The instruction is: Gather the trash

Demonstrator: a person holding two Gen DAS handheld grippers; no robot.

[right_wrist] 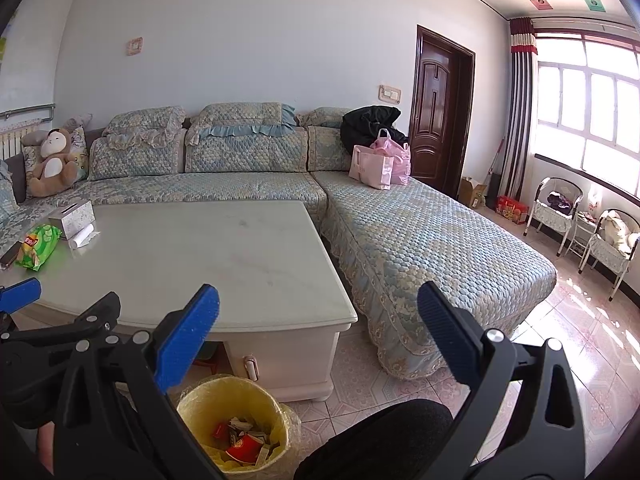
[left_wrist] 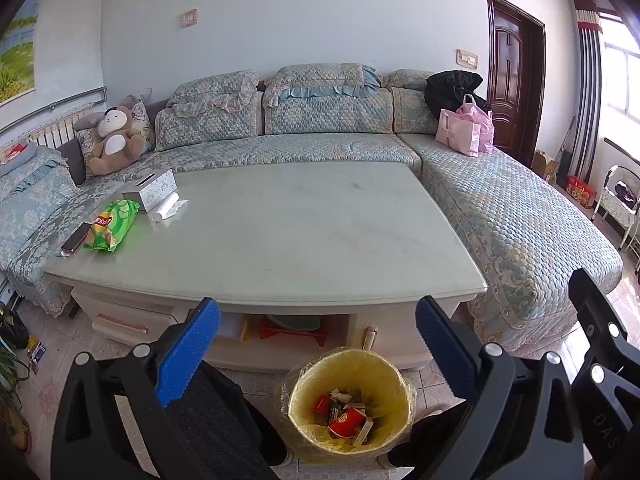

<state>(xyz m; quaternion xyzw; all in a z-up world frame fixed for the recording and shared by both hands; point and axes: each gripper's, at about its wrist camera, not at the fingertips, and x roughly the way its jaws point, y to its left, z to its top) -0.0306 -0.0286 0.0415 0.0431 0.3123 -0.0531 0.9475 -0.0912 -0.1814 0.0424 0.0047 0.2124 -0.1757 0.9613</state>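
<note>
From the left wrist view, the left hand-held gripper (left_wrist: 318, 322) is seen spread wide and empty above a bin with a yellow liner (left_wrist: 349, 402), which stands on the floor just in front of the bench (left_wrist: 280, 232). In the bin, a red paper cup (left_wrist: 347, 421) and crumpled cartons are gathered. On the far left part of the bench, a green snack bag (left_wrist: 111, 225), a phone (left_wrist: 75, 237), a tissue box (left_wrist: 150, 190) and a white paper roll (left_wrist: 164, 207) are left.

From the right wrist view, the right hand-held gripper (right_wrist: 318, 322) is likewise shown wide apart and holding nothing, raised over the floor beside the bin. The rest of the bench top is bare.

The collecting is judged largely done; whether the green snack bag counts as trash cannot be told.
</note>
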